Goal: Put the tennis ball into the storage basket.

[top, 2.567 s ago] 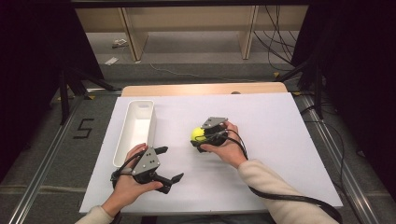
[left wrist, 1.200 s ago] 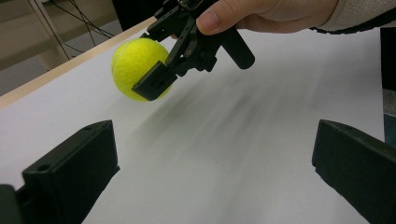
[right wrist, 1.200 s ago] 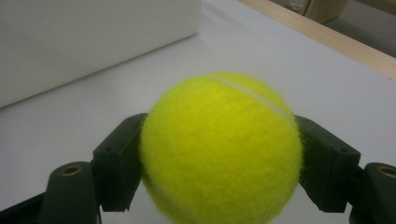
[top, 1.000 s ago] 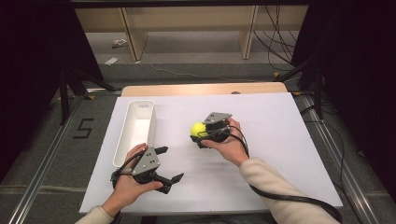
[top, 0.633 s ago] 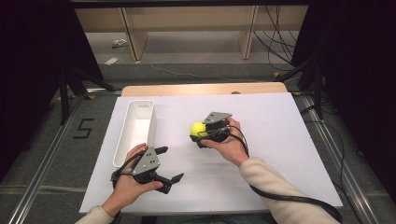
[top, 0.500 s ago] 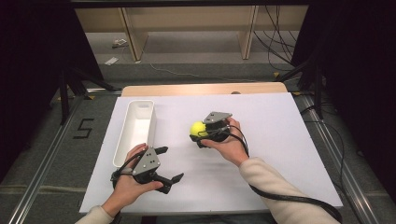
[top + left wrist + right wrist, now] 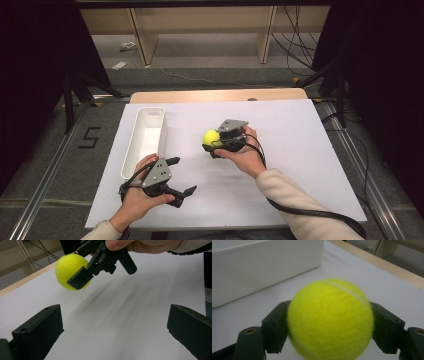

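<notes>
The right gripper [image 7: 212, 142] is clenched on a yellow ball [image 7: 211, 137], one black jaw pressed to each side of it. The right gripper view shows this best: the ball [image 7: 330, 320] fills the gap between the jaws, its white seam curving over the top, and beyond it to the left stands the white wall of a bin [image 7: 264, 267]. The left gripper view gives what the others do not: the ball [image 7: 70, 271] hangs clear above the white counter [image 7: 130, 322], with only a soft shadow under it, and one jaw of the right gripper [image 7: 82, 275] lies across its near face, with a thumb resting on the body above.

The left gripper [image 7: 182, 175] is released, its jaws spread wide with nothing between them; in its own view only bare counter lies in the gap. From above, it sits low over the near edge of the counter [image 7: 300, 130], and the ball is ahead of it and to its right, well apart.

The high view alone looks into the bin [image 7: 145, 140], a long narrow white tray lying lengthwise, just ahead of the left gripper and to the left of the right gripper. Its floor is bare; the ball is outside it, near but not touching, on the side toward the right gripper.
</notes>
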### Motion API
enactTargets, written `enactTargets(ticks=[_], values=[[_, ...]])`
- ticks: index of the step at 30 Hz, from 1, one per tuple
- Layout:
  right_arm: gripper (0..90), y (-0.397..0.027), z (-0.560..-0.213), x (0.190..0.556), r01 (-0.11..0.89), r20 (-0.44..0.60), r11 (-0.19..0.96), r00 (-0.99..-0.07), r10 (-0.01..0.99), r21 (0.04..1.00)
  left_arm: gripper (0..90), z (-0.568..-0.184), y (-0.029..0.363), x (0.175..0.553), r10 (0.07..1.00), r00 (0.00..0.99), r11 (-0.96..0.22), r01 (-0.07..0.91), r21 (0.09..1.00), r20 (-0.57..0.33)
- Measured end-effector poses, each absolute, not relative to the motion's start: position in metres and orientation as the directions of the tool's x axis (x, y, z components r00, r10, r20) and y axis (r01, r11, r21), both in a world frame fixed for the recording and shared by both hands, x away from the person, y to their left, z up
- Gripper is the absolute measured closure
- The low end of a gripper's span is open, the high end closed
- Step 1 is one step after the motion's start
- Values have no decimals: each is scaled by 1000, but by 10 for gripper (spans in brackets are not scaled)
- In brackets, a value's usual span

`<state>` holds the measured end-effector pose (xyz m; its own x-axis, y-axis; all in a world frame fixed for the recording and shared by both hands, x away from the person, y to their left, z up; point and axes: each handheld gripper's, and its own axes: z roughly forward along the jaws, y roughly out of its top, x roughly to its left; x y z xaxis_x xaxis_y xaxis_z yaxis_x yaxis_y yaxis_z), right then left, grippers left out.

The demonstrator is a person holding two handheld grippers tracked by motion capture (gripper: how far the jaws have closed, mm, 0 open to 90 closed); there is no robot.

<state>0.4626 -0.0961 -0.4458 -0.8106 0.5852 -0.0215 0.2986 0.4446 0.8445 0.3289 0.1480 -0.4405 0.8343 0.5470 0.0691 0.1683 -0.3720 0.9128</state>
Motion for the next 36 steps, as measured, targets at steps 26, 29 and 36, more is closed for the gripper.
enactTargets(ticks=[26, 29, 36], values=[[258, -95, -438, 462, 294, -9, 417, -809, 588, 860, 0, -441, 148, 328, 546, 835, -374, 167, 912, 71], [259, -95, -438, 462, 293, -8, 418, -811, 584, 860, 0, -440, 147, 328, 543, 837, -375, 166, 912, 71], [259, -92, -436, 460, 293, -1, 411, -814, 581, 863, 0, -441, 147, 328, 544, 836, -376, 166, 912, 72]])
